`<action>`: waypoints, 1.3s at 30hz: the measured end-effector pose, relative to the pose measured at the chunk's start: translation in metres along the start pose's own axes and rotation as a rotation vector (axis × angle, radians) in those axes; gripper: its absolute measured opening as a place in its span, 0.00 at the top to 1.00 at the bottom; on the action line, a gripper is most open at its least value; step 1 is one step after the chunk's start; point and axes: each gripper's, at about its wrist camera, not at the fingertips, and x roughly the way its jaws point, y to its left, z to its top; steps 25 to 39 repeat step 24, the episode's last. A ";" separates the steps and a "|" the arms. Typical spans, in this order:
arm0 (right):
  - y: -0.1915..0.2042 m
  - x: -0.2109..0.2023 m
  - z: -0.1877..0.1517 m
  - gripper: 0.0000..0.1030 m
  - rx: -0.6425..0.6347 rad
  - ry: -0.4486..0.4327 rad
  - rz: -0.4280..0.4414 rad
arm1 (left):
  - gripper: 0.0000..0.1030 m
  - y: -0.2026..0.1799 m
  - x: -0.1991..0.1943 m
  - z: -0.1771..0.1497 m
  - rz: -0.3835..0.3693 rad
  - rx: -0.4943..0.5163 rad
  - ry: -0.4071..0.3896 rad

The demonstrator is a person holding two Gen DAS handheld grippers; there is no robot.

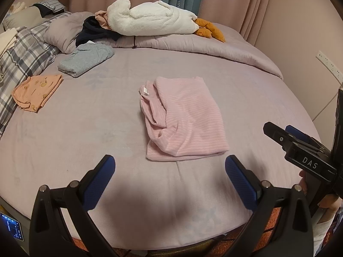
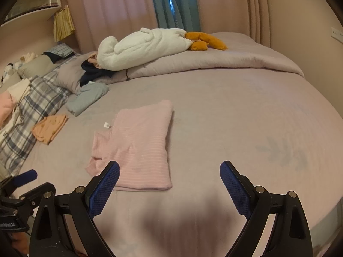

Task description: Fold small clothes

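A pink striped garment point(image 1: 184, 117) lies folded on the mauve bed point(image 1: 107, 128), a white label showing at its far left corner. It also shows in the right wrist view point(image 2: 139, 147). My left gripper point(image 1: 170, 165) is open and empty, held just in front of the garment's near edge. My right gripper point(image 2: 169, 171) is open and empty above the garment's near right corner; it shows at the right edge of the left wrist view point(image 1: 300, 141).
A folded orange garment point(image 1: 36, 92) and a folded grey garment point(image 1: 85, 59) lie at the left of the bed. Plaid bedding point(image 1: 23, 51), a dark garment point(image 1: 94, 32), a white plush duck point(image 1: 150, 19) and a rolled duvet point(image 1: 214, 47) lie behind.
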 end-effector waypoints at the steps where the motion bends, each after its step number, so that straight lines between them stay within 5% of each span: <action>1: 0.000 0.000 0.000 0.09 0.000 0.000 -0.001 | 0.00 0.000 0.000 0.000 0.001 0.000 0.001; 39: 0.001 -0.001 -0.001 0.09 -0.003 0.001 -0.005 | 0.01 0.003 0.000 0.001 0.002 -0.016 0.005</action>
